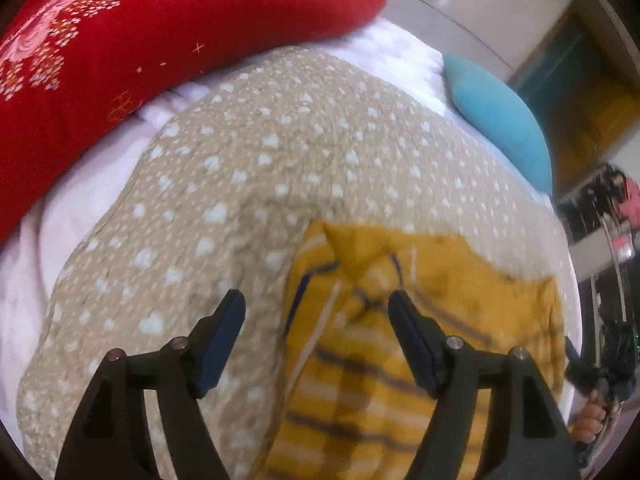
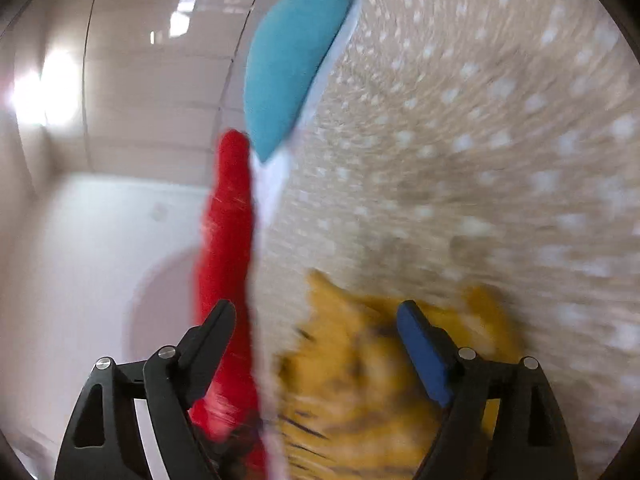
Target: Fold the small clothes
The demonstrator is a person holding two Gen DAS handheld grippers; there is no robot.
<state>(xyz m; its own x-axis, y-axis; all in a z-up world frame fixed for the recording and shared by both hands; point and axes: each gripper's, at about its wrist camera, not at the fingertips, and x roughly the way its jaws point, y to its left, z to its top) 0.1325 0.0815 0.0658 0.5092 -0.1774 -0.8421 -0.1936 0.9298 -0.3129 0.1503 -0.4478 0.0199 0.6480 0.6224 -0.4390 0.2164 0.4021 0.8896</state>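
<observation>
The yellow striped garment (image 1: pixel 400 340) is lying bunched on the beige dotted blanket (image 1: pixel 260 160), and it is looking light, soft and floppy, so I think an edge or a corner is the best place for taking it. The left gripper (image 1: pixel 316 300) and the right gripper (image 2: pixel 316 312) are both hanging over it with jaws spread wide, pinching nothing. Further out, a red pillow (image 1: pixel 120 32) and a blue cushion (image 1: pixel 500 120) are resting on the bed.

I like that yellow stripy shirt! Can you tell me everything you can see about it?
The yellow garment looks like soft woven cloth, mustard yellow with white bands and thin dark stripes. It lies crumpled and partly folded over on the beige quilt with white spots, wrinkled in the middle, with a plain yellow part at its far end. Neither gripper holds it. The right wrist view shows it too, but blurred.
</observation>
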